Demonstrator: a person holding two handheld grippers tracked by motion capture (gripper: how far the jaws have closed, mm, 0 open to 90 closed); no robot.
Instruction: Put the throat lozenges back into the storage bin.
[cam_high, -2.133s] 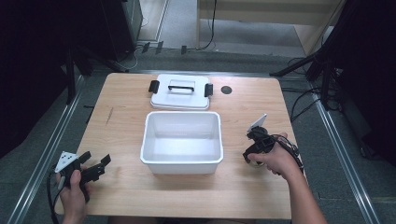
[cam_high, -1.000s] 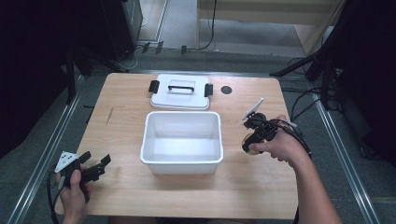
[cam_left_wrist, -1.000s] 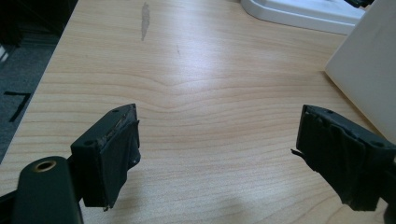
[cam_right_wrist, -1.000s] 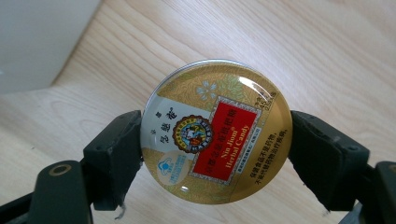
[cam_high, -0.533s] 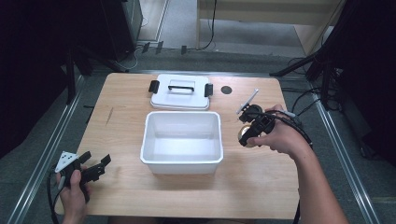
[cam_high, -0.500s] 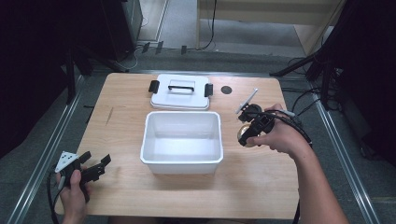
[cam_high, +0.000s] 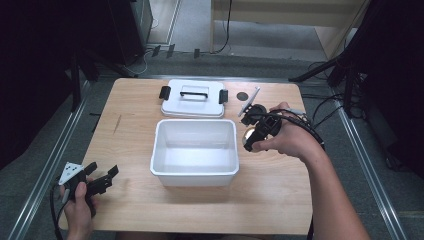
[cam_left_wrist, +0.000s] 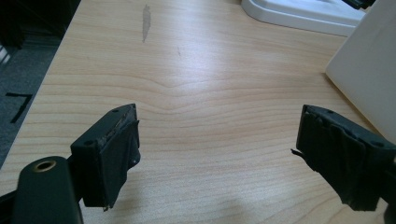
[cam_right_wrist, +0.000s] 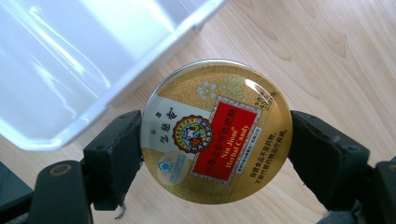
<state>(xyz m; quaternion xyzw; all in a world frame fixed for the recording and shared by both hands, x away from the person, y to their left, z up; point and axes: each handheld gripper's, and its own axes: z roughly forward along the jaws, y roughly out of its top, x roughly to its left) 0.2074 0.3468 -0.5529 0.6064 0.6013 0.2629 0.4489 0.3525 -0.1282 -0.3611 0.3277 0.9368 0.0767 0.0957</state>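
— Where do we stand?
— Our right gripper clamps the round candy tin at centre frame, just beside the empty white bin.
— And left?
— Left gripper gapes empty, lower left. We judge the drop is left.

tin: gold, red label | bin: white | table: light woodgrain

Wooden table, open white tub at its centre, white lid with black handle just beyond, right gripper holding a round gold object beside the tub's right rim, left gripper resting at near left, jaws apart.
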